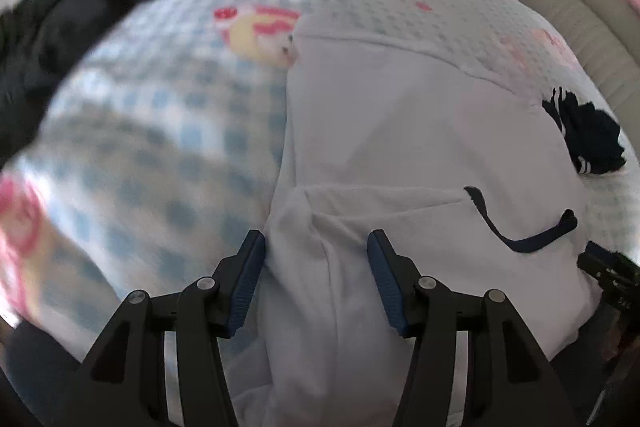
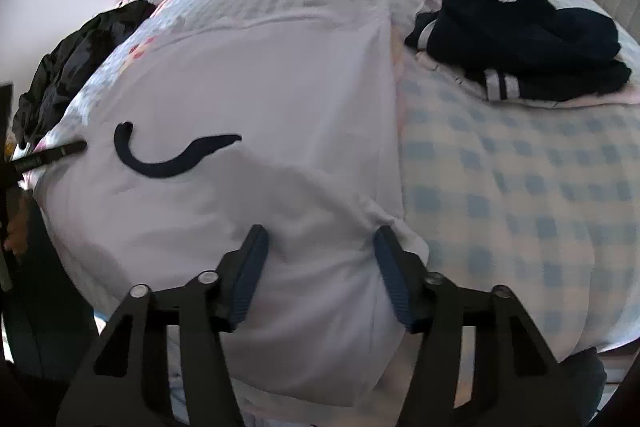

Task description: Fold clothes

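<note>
White garment point(image 2: 256, 75) flat on bed point(image 2: 520, 179). Left claw point(image 1: 316, 247), right claw point(image 2: 320, 243): jaws apart, empty. Pinch near corners evenly, fold away.

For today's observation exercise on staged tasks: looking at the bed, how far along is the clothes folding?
Done: a navy garment with white stripes lies folded on the checked bedspread. In hand: the white garment, with its dark drawstring, lies spread flat; the left gripper and right gripper sit open over its near corners, gripping nothing. Left: folding the white piece, then the crumpled black garment.
</note>
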`<state>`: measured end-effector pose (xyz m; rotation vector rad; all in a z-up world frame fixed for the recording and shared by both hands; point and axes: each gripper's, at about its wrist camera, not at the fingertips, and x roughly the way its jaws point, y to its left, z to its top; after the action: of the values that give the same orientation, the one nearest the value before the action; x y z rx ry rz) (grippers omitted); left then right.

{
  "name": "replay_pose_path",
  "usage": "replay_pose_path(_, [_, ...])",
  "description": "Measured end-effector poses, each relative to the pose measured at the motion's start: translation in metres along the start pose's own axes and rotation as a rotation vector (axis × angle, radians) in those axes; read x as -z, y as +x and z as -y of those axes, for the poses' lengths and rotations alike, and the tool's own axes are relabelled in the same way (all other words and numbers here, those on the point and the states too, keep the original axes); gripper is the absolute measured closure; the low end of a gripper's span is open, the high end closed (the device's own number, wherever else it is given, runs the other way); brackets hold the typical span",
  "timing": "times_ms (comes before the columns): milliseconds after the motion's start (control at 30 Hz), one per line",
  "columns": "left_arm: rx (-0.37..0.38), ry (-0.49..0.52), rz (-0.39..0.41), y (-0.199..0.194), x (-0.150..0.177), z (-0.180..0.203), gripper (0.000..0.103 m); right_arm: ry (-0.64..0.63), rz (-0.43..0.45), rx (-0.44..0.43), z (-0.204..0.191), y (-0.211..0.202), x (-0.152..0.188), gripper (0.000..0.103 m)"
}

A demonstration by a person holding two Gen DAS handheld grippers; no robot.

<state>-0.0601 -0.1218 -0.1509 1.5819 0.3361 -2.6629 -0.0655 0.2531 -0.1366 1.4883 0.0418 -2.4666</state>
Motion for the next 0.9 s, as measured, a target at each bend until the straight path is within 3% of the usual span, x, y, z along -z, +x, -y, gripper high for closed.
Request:
replay_pose_path(67, [-0.004, 0.004, 0.020, -0.003, 0.002, -0.001, 0.053, -0.007, 0.005, 0.021, 0.000, -0.002, 0.001, 0.048])
replay_pose_path(133, [-0.009, 0.000, 0.043, -0.009, 0.005, -0.002, 0.078, 0.022, 0.016, 0.013, 0.004, -0.004, 0.001, 0.047])
replay_pose_path(200, [-0.010, -0.002, 0.073, -0.016, 0.006, -0.002, 0.085, 0.050, 0.016, 0.012, 0.007, -0.004, 0.000, 0.047])
replay_pose_path(267, [-0.002, 0.002, 0.108, -0.023, 0.004, -0.001, 0.089, 0.054, 0.021, 0.028, 0.004, -0.005, 0.001, 0.060])
replay_pose_path(333, [0.005, 0.012, 0.133, -0.030, 0.001, 0.000, 0.092, 0.005, 0.032, 0.043, -0.005, -0.005, 0.003, 0.099])
replay_pose_path(433, [0.042, -0.005, 0.156, -0.035, -0.006, -0.002, 0.094, -0.077, 0.039, 0.081, -0.017, -0.001, 0.004, 0.103])
replay_pose_path(533, [0.071, -0.038, 0.206, -0.049, -0.018, -0.007, 0.094, -0.109, 0.126, 0.096, -0.023, -0.021, -0.005, 0.103])
replay_pose_path(633, [0.040, -0.054, 0.255, -0.060, -0.028, -0.011, 0.094, -0.139, 0.229, 0.151, -0.026, -0.045, -0.021, 0.103])
replay_pose_path(700, [0.018, -0.066, 0.249, -0.053, -0.031, -0.015, 0.094, -0.129, 0.253, 0.152, -0.021, -0.050, -0.029, 0.103])
replay_pose_path(733, [0.010, -0.071, 0.229, -0.045, -0.032, -0.017, 0.094, -0.122, 0.252, 0.150, -0.018, -0.049, -0.033, 0.103])
replay_pose_path(800, [-0.009, -0.086, 0.110, -0.020, -0.031, -0.023, 0.093, -0.069, 0.187, 0.098, -0.008, -0.036, -0.033, 0.102])
replay_pose_path(833, [0.018, -0.090, 0.079, -0.014, -0.029, -0.025, 0.093, -0.035, 0.148, 0.067, -0.002, -0.029, -0.031, 0.102])
replay_pose_path(900, [0.051, -0.065, 0.095, -0.019, -0.022, -0.022, 0.085, 0.035, 0.087, 0.004, 0.011, -0.019, -0.025, 0.094])
